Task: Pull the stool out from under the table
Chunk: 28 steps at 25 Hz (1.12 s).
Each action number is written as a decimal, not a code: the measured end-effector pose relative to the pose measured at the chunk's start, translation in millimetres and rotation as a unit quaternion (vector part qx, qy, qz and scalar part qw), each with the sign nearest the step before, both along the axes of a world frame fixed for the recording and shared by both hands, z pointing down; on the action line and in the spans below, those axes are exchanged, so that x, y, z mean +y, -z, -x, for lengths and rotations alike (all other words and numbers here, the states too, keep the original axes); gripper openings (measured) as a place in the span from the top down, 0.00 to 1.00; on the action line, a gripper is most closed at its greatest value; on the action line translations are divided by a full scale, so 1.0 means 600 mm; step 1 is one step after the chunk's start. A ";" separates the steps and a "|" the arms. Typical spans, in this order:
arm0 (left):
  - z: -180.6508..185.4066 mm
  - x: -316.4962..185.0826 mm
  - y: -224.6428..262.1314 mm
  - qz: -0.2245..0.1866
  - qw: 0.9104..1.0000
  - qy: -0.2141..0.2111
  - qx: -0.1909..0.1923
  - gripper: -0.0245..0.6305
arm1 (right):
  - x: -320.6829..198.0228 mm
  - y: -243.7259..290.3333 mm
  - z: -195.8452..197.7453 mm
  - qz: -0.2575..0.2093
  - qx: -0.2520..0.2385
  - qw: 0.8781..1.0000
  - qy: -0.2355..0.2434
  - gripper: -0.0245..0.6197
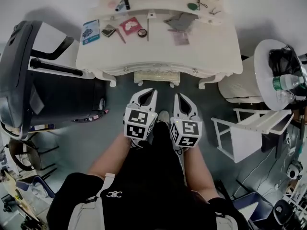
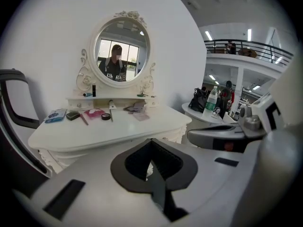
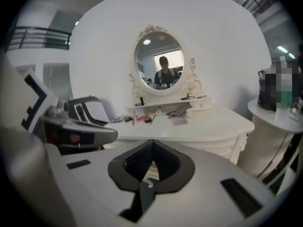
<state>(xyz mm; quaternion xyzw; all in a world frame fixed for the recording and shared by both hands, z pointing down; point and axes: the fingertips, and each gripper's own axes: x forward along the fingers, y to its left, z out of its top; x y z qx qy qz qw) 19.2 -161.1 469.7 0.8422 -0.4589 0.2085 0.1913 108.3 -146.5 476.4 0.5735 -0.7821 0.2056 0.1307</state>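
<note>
Dressing table point(image 1: 211, 49) at twelve o'clock, stool point(image 1: 156, 76) tucked beneath; left gripper point(image 1: 152, 91) and right gripper point(image 1: 178, 97) both closed, empty, above grey floor point(image 1: 79, 143).

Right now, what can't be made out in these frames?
- Stool: head view, only its front edge shows; the table covers the rest.
- Small items on the table: all views, too small to name.
- Black object: head view, cut off by the left edge.
- Things on the side table: right gripper view, a blur patch covers them.
</note>
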 end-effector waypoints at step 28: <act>0.034 -0.061 -0.373 0.151 0.988 0.000 -0.017 0.96 | -0.131 -0.531 0.072 0.191 -0.135 0.972 0.026 0.95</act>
